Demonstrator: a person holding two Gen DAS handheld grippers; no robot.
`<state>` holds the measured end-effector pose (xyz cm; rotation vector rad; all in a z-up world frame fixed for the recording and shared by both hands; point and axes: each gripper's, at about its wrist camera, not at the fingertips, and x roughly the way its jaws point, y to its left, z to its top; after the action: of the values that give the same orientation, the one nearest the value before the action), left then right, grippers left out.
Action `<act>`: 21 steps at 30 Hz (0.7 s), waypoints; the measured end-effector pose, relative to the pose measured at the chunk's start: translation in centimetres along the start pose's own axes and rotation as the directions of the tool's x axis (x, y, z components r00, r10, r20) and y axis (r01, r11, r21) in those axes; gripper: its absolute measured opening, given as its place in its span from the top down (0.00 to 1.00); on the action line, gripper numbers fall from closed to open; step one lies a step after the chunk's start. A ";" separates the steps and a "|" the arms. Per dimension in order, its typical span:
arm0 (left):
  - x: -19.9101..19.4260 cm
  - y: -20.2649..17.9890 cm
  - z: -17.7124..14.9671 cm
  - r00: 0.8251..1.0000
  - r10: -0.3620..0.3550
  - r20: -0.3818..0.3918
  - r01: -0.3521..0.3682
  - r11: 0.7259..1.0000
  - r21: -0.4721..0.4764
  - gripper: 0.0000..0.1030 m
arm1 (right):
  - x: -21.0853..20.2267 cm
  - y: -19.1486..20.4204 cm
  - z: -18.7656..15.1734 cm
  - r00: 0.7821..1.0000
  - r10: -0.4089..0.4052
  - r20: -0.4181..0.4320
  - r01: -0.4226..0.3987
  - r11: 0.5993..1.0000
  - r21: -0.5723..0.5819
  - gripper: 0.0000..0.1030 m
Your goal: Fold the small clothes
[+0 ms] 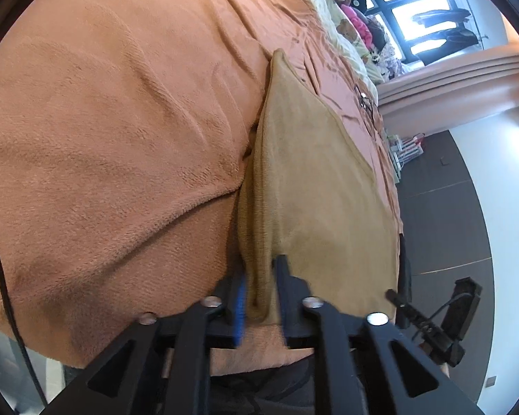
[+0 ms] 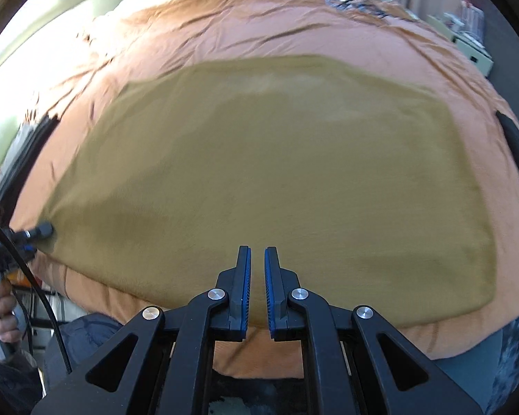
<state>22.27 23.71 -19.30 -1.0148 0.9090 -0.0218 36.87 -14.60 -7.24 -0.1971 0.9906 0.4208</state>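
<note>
Lying flat on orange blanket: tan cloth, smooth.

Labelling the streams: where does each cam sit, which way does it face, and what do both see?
Left wrist: on the left gripper, looking along the tan cloth's pinched-up edge across the orange blanket toward a window; own fingers only.
Right wrist: on the right gripper, looking down at the flat cloth; a hand shows at left.
Shared: cloth, blanket, both grippers.
</note>
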 end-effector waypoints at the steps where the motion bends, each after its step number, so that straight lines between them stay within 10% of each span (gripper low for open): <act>1: 0.1 0.0 0.0 1.000 0.000 0.000 0.000 1.000 0.000 0.69 | 0.7 0.3 0.2 1.000 -0.002 -0.009 0.002 1.000 -0.011 0.95; 21: 0.3 1.6 -0.2 0.999 -0.011 0.037 0.016 0.988 -0.151 0.92 | 10.7 0.6 9.5 0.997 0.051 -0.057 -0.052 0.999 -0.008 0.96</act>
<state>21.72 24.30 -20.71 -1.1588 0.8805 0.0546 49.02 -8.07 -11.08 -0.1932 1.0509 0.4692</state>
